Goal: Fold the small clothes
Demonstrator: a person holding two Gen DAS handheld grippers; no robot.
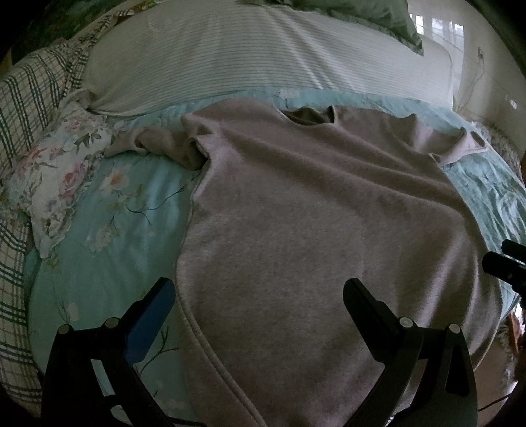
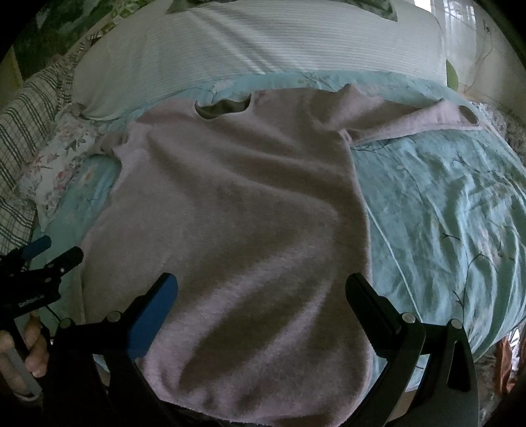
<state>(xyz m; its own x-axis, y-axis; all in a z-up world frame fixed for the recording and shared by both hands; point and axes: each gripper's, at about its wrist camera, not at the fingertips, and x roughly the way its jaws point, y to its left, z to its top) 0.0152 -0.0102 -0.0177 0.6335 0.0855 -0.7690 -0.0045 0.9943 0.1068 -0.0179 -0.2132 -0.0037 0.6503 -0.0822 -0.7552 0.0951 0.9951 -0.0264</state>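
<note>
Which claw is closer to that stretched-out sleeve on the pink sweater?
Right. The right claw hovers open over the sweater's hem on the side of the stretched-out sleeve. The left claw hovers open over the opposite hem corner, by the bunched sleeve.

This is a bedroom in a home. Ahead of the claw lies a bed (image 1: 108,210) spread with a pale blue flowered quilt (image 2: 443,210). Beyond it sits a long white ribbed pillow (image 1: 263,56), and off to the left a flowered cushion (image 1: 56,170) beside a checked blanket (image 1: 29,95). Far right, a bright window (image 2: 457,13) lets in daylight.
</note>
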